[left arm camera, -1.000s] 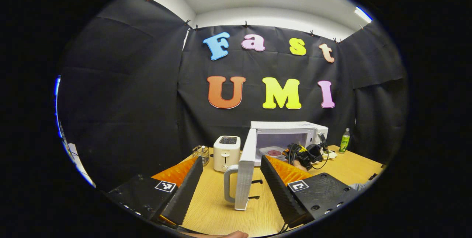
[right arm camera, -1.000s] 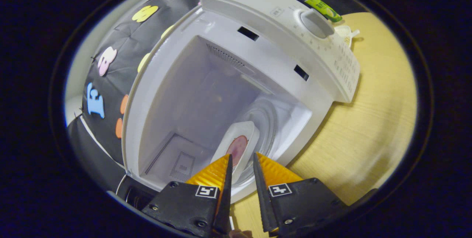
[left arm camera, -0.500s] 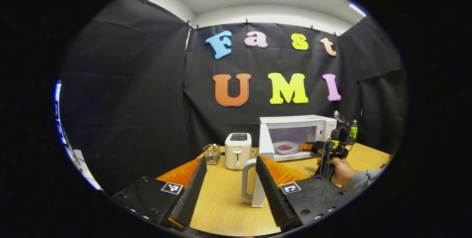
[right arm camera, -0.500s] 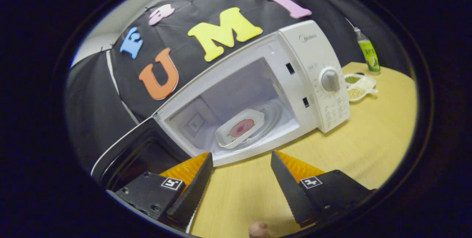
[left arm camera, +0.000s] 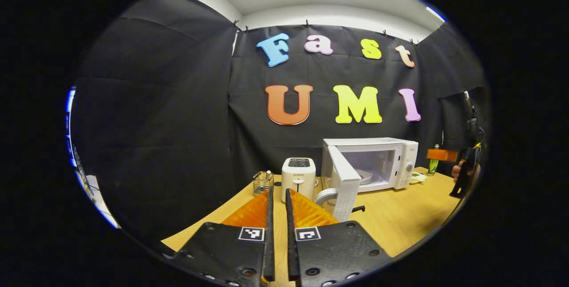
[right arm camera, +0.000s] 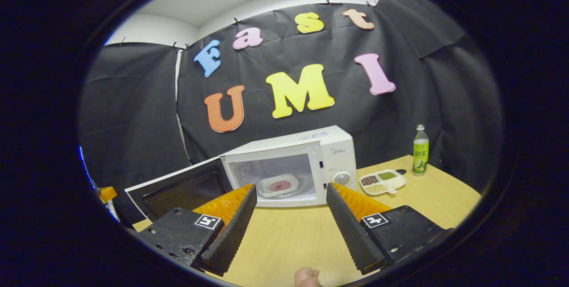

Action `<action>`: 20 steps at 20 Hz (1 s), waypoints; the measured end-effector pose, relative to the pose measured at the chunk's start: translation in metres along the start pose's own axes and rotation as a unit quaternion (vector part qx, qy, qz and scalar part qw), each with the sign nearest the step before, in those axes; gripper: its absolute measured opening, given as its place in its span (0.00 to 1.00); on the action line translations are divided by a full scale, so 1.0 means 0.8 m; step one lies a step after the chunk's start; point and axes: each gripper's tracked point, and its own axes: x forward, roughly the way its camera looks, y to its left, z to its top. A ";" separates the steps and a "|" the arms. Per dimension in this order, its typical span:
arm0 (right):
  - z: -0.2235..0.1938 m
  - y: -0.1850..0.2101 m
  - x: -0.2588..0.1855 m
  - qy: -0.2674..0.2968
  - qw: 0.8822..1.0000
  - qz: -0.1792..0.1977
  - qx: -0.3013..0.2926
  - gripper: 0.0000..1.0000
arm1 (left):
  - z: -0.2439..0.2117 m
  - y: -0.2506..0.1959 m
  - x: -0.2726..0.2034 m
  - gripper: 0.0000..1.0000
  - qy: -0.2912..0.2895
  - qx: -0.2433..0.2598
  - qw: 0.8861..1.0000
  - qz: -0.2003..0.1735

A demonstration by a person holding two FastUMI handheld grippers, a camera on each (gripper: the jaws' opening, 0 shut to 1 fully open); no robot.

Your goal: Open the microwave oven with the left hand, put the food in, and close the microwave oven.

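The microwave oven (right arm camera: 293,167) stands on the wooden worktop (right arm camera: 422,198) with its door (right arm camera: 178,191) swung open to the side, and the food tray (right arm camera: 279,185) lies inside on the turntable. The right gripper (right arm camera: 289,220) hangs above the worktop in front of the oven, jaws wide apart and holding nothing. The left gripper (left arm camera: 278,233) has its jaws drawn narrow, almost touching, with nothing between them; beyond it stand a toaster (left arm camera: 298,178) and a wire basket (left arm camera: 263,182). A green bottle (right arm camera: 420,150) and a divided dish (right arm camera: 382,181) sit beside the oven
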 end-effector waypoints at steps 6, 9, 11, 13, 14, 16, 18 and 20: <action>0.087 -0.036 -0.102 -0.028 0.998 -0.029 -0.041 1.00 | -0.065 -0.024 0.050 0.04 0.034 -0.022 0.997 -0.064; 0.121 -0.049 -0.142 -0.057 0.995 -0.040 -0.072 1.00 | -0.089 -0.033 0.066 0.04 0.051 -0.044 0.994 -0.089; 0.131 -0.047 -0.165 -0.063 0.994 -0.033 -0.077 0.90 | -0.089 -0.030 0.051 0.00 0.046 -0.058 0.992 -0.101; 0.141 -0.048 -0.184 -0.067 0.995 -0.023 -0.074 0.90 | -0.092 -0.041 0.074 0.00 0.037 -0.055 0.993 -0.101; 0.146 -0.051 -0.195 -0.070 0.994 -0.022 -0.075 0.89 | -0.095 -0.046 0.080 0.00 0.039 -0.052 0.992 -0.106; 0.147 -0.056 -0.210 -0.065 0.995 -0.017 -0.073 0.90 | -0.088 -0.056 0.081 0.00 0.030 -0.046 0.992 -0.111; 0.148 -0.061 -0.220 -0.060 0.996 -0.012 -0.065 0.89 | -0.090 -0.070 0.077 0.00 0.034 -0.050 0.990 -0.130; 0.152 -0.068 -0.229 -0.063 0.996 -0.012 -0.063 0.99 | -0.083 -0.091 0.069 0.00 0.026 -0.061 0.986 -0.155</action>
